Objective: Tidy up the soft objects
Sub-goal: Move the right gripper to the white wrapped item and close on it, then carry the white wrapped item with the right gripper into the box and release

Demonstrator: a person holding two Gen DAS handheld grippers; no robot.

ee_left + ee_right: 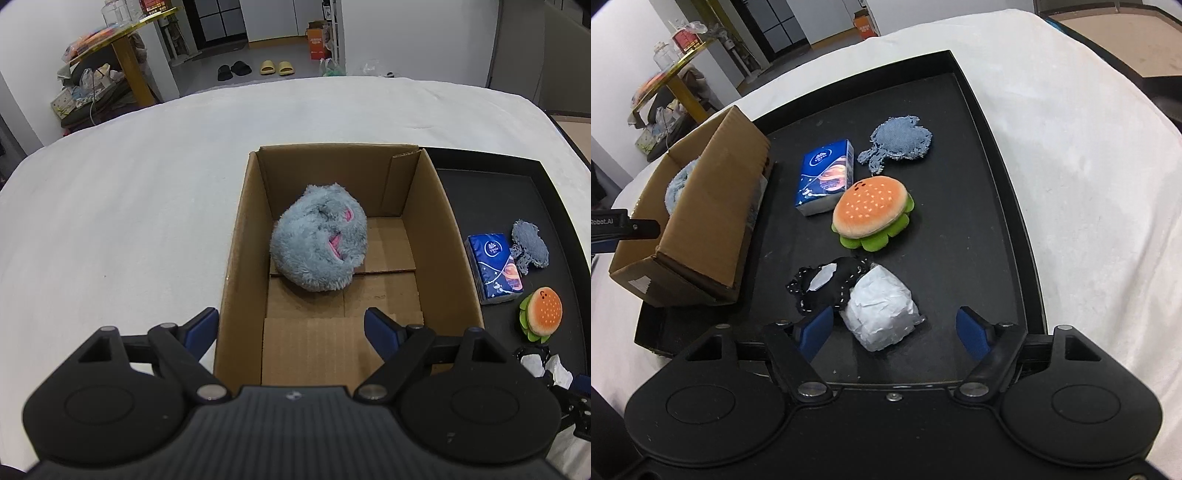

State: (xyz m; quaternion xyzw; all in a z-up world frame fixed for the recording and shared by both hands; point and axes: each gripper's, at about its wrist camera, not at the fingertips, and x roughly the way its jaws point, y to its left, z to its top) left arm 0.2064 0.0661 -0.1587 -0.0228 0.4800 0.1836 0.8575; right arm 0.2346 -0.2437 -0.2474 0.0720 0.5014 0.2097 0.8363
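Observation:
A fluffy grey-blue plush [319, 245] with pink patches lies inside the open cardboard box [424, 229]. My left gripper [290, 314] hangs open over the box's near end, one finger outside its left wall. Beside the box, a black tray [997, 184] holds a blue tissue pack [825, 177], a burger plush [871, 210], a frayed denim piece [899, 142], a black-and-white soft toy [820, 284] and a crumpled white packet [882, 317]. My right gripper [894, 313] is open around the white packet; its left finger is close to the packet, its right finger well apart.
Box and tray sit on a white cloth-covered surface [129, 203]. The box's right wall [713, 206] stands against the tray's left side. Beyond the surface are a cluttered yellow side table [110, 44] and slippers [255, 68] on the floor.

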